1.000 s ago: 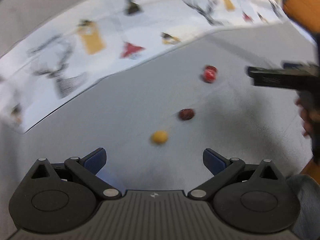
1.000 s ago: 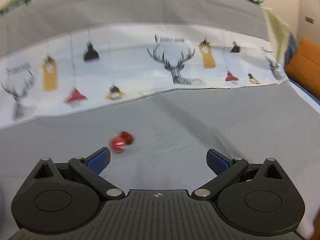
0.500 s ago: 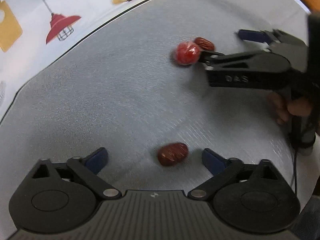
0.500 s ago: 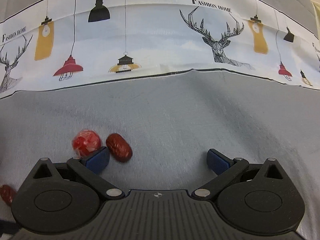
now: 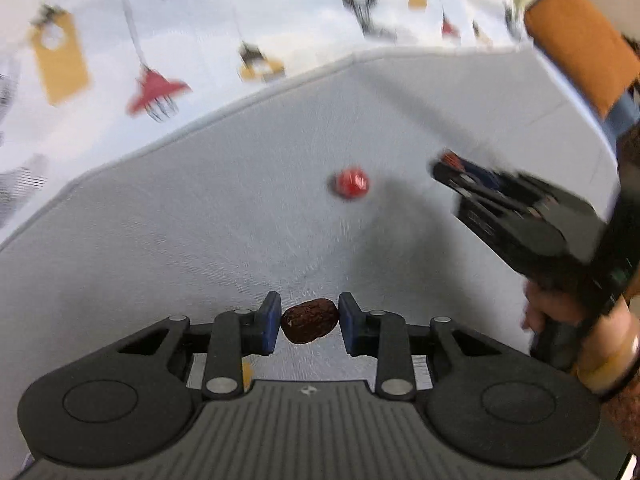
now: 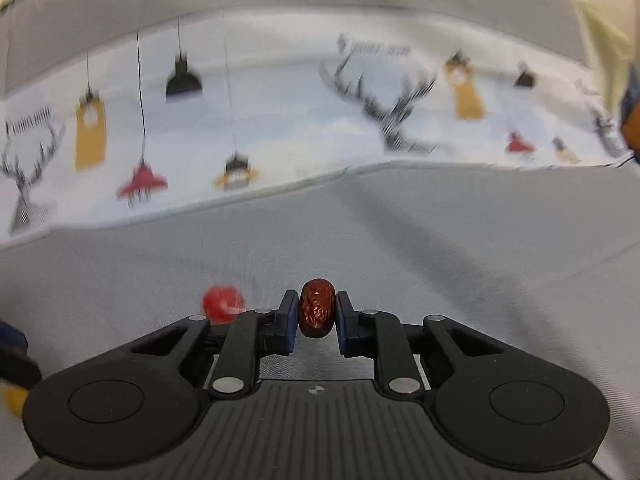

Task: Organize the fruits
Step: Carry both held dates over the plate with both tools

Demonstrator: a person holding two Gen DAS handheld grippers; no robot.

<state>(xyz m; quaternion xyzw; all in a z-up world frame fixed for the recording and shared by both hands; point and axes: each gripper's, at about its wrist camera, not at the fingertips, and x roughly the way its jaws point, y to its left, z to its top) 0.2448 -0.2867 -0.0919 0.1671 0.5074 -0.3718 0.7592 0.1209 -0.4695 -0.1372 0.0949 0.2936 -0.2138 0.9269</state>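
While each claw is closed on a wrinkled dried date, the round red fruit is left lying loose on the grey worktop (image 5: 200,240). Nearest in the left wrist view, the left claw (image 5: 309,322) is seen narrowed onto a dark date (image 5: 309,321), whose long axis runs across the gap from pad to pad, so it is pinched by its two ends. A small yellow fruit (image 5: 247,372) is glimpsed under the left claw's linkage, mostly hidden. In the right wrist view, the right claw (image 6: 317,309) is shut on a reddish date (image 6: 317,307), held with its long axis pointing forward along the fingers and gripped across its narrow waist. Both dates appear lifted off the cloth, though that is judged only from the blur of the surface behind them.

Farther out, the red fruit (image 5: 351,182) is found ahead and slightly right of the left claw, well apart from it, and just to the left of the right claw, near its left finger (image 6: 223,303). The right claw is therefore judged the nearer of the two to it, but neither can take it while loaded. No bowl or tray is shown, so where the dates are to be set down cannot be told. Beyond the grey surface, a pale printed cloth (image 6: 280,120) with lamps and deer heads is seen along the far edge
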